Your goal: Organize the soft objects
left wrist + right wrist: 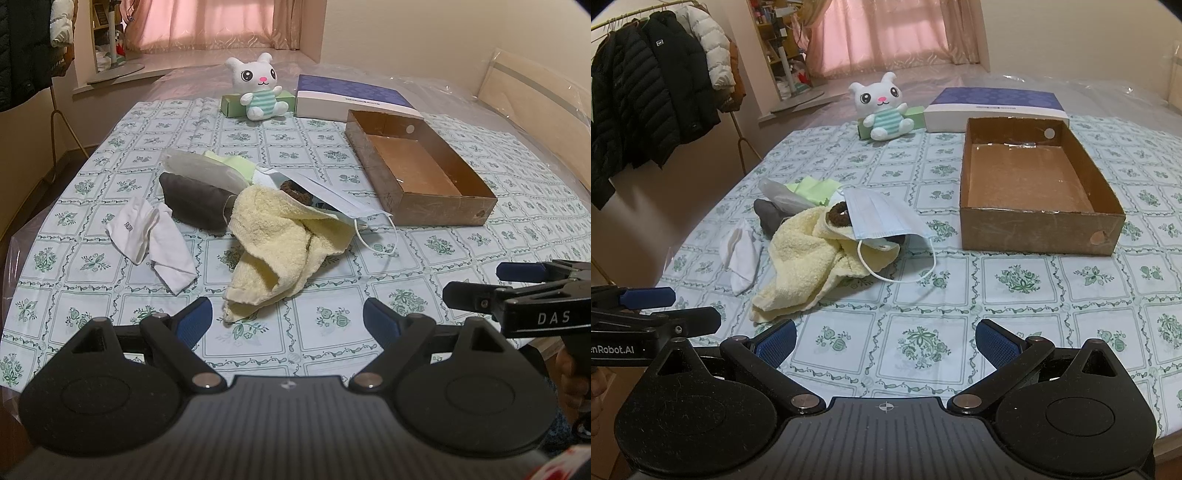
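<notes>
Both your left gripper [287, 318] and right gripper [885, 341] hover with fingers apart and unloaded; the yellow towel [275, 243] lies heaped beside the cardboard box [1039, 230]; a careless pinch could drag the face mask [882, 218] along.
</notes>
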`<state>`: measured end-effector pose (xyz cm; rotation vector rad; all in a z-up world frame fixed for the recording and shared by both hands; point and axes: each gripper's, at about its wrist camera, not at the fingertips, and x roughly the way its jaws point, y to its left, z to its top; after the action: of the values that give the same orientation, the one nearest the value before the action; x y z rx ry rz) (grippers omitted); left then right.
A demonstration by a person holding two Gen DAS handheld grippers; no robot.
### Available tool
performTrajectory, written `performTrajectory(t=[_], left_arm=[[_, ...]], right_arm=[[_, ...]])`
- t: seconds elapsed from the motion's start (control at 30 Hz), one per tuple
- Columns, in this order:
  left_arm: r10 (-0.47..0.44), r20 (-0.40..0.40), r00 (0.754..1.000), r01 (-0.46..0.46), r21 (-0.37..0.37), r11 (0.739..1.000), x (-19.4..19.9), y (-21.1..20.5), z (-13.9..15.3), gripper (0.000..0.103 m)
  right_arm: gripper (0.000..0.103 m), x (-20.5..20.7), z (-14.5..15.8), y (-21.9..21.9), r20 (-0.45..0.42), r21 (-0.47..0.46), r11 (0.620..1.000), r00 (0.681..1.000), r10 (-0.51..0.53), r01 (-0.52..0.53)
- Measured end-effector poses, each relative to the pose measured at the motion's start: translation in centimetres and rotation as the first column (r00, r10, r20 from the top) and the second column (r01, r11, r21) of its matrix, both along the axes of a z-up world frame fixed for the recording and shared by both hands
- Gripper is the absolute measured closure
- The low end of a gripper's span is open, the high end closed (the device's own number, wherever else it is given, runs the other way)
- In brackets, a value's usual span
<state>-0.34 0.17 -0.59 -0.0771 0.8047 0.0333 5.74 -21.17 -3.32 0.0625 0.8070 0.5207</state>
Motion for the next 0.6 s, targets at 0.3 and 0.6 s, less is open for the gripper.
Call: performTrajectory(t=[0.3, 0.6], left_arm=[[0.000, 0.000, 1.000, 0.000, -0.001, 1.000, 0.23, 0.28, -0.01, 0.015], [-0.001, -0.001, 1.000, 0.001, -0.001, 1.000, 0.23, 0.30, -0.03, 0.015]], right_arm=[[0.000, 0.01, -0.09, 0.22, 0.001, -0.001, 1.000, 1.000, 0.002, -0.002], [0.000, 0.04, -0.09, 0.28, -0.001, -0.001, 1.000, 1.000, 0.004, -0.004]])
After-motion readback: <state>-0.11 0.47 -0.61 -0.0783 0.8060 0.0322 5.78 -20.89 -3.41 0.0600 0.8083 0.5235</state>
